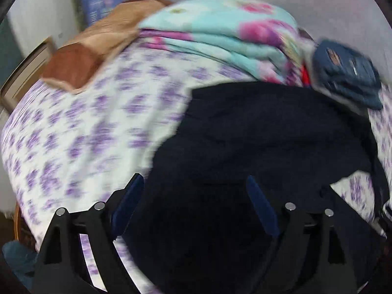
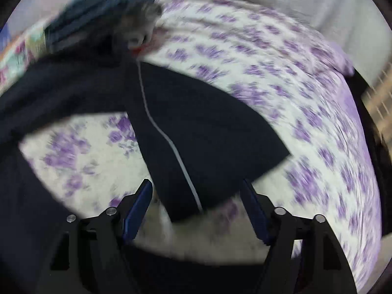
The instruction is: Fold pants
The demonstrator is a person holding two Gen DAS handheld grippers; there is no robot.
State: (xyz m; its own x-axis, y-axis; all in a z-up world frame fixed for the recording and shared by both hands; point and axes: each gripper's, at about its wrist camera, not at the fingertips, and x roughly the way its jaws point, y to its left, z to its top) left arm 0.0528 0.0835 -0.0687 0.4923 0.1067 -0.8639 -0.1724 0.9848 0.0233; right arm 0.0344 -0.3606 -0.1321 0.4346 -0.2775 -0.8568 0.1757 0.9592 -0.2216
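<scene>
Your left gripper [image 1: 196, 183]: jaws spread wide, empty, above dark pants [image 1: 257, 134]. Your right gripper [image 2: 197, 187]: jaws apart, gripping nothing, a pant leg [image 2: 196, 127] beneath on the floral bedsheet [image 2: 306, 98].

Black tongs [image 1: 194, 183], blue pads [image 1: 128, 205], silver screws [image 1: 99, 205]

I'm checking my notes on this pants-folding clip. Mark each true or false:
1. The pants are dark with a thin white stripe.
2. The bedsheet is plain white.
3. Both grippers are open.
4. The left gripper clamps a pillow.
1. True: the pants are dark, with a white stripe.
2. False: the bedsheet has purple flowers.
3. True: the left gripper and right gripper stand open.
4. False: it holds nothing; the brown pillow lies far off.
</scene>
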